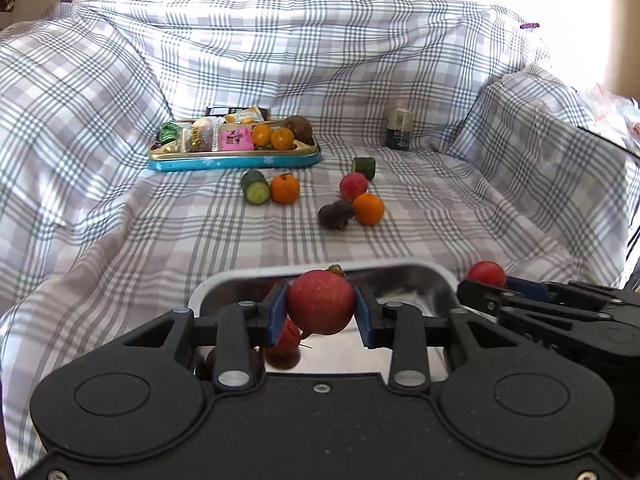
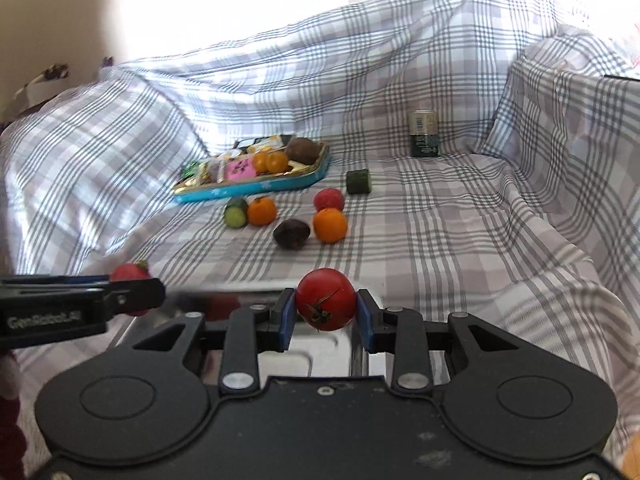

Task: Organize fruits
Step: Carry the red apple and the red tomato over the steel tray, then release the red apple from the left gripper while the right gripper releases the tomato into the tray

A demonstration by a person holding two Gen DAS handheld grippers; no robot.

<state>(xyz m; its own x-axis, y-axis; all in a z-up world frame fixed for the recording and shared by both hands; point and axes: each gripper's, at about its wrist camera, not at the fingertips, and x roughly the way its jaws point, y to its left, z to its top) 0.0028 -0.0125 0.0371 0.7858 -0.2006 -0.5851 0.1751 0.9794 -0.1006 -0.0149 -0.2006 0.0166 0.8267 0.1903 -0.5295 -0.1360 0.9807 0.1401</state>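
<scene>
My left gripper (image 1: 320, 309) is shut on a red apple-like fruit (image 1: 321, 303) above a shiny metal tray (image 1: 420, 280), where its red reflection shows. My right gripper (image 2: 326, 306) is shut on a red tomato (image 2: 326, 300) with its green stem facing the camera, over the same tray (image 2: 304, 354). Each gripper appears at the side of the other's view, the right one (image 1: 486, 280) and the left one (image 2: 132, 280), both with red fruit. Farther off on the cloth lie two oranges (image 1: 284, 188) (image 1: 368, 209), a red fruit (image 1: 353, 186), a dark fruit (image 1: 335, 214) and two cucumber pieces (image 1: 255, 187) (image 1: 363, 167).
A blue tin tray (image 1: 236, 162) at the back holds snacks, two small oranges and a brown kiwi-like fruit. A dark green can (image 1: 399, 128) stands at the back right. Checked cloth (image 1: 120, 220) covers the surface and rises as walls on the left, back and right.
</scene>
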